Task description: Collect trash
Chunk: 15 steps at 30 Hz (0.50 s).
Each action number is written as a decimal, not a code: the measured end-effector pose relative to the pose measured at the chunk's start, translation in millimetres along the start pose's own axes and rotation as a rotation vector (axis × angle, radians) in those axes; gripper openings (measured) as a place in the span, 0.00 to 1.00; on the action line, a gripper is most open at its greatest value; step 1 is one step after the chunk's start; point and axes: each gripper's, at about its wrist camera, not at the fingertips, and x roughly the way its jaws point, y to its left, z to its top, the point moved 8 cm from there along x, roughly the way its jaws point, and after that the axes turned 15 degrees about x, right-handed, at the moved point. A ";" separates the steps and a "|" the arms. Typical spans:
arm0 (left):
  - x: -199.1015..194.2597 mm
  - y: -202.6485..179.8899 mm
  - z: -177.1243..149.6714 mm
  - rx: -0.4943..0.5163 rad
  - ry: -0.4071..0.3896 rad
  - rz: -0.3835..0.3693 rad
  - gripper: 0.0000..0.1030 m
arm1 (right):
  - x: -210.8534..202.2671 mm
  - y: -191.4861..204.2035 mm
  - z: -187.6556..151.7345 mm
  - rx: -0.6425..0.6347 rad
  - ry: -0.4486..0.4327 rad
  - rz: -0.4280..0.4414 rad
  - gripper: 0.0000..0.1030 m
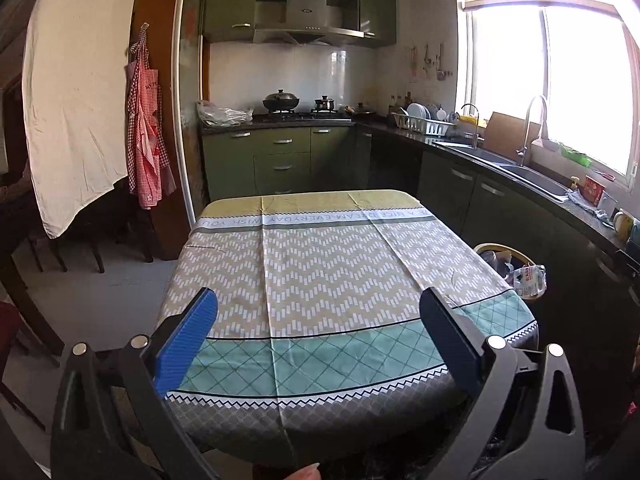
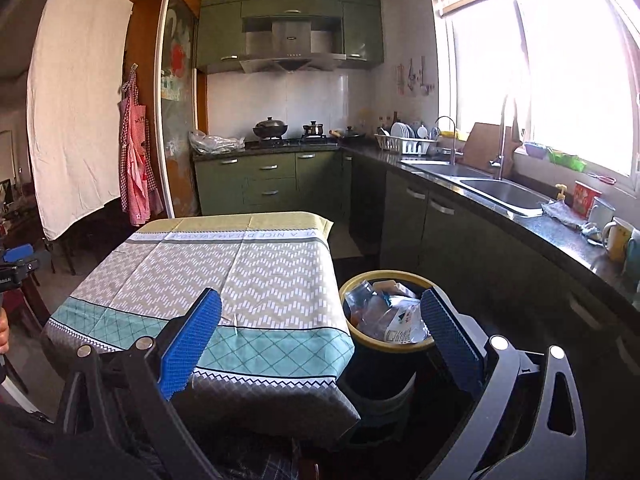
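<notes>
A round bin with a yellow rim (image 2: pixel 404 347) stands on the floor right of the table. It holds crumpled plastic bottles and wrappers (image 2: pixel 394 320). In the left wrist view the bin (image 1: pixel 492 247) peeks from behind the table's right edge, with a plastic wrapper (image 1: pixel 530 279) on its rim. My left gripper (image 1: pixel 318 300) is open and empty above the near part of the patterned tablecloth (image 1: pixel 320 272). My right gripper (image 2: pixel 320 304) is open and empty, its right finger (image 2: pixel 450 340) in front of the bin, its left finger (image 2: pixel 190 344) over the tablecloth (image 2: pixel 248 276).
A dark counter with a sink (image 2: pixel 504 194), mugs (image 2: pixel 616 236) and a dish rack (image 2: pixel 406 144) runs along the right wall. Green cabinets and a stove (image 2: pixel 288 136) stand at the back. Chairs (image 1: pixel 60 248) and a hanging white sheet (image 1: pixel 76 92) are at left.
</notes>
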 end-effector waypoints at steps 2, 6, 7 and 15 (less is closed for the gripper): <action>-2.3 -0.1 1.1 -0.004 -0.009 0.000 0.93 | -2.1 0.0 0.6 -0.006 -0.004 -0.004 0.95; -5.8 -1.3 2.6 0.011 -0.015 0.015 0.93 | -0.2 1.0 -2.5 -0.016 0.000 -0.007 0.95; -7.0 -1.1 3.0 0.011 -0.018 0.015 0.93 | 0.6 1.2 -3.0 -0.017 0.002 -0.008 0.95; -14.0 7.1 2.4 0.010 -0.024 0.046 0.93 | 3.9 0.8 -4.4 -0.023 0.005 -0.015 0.95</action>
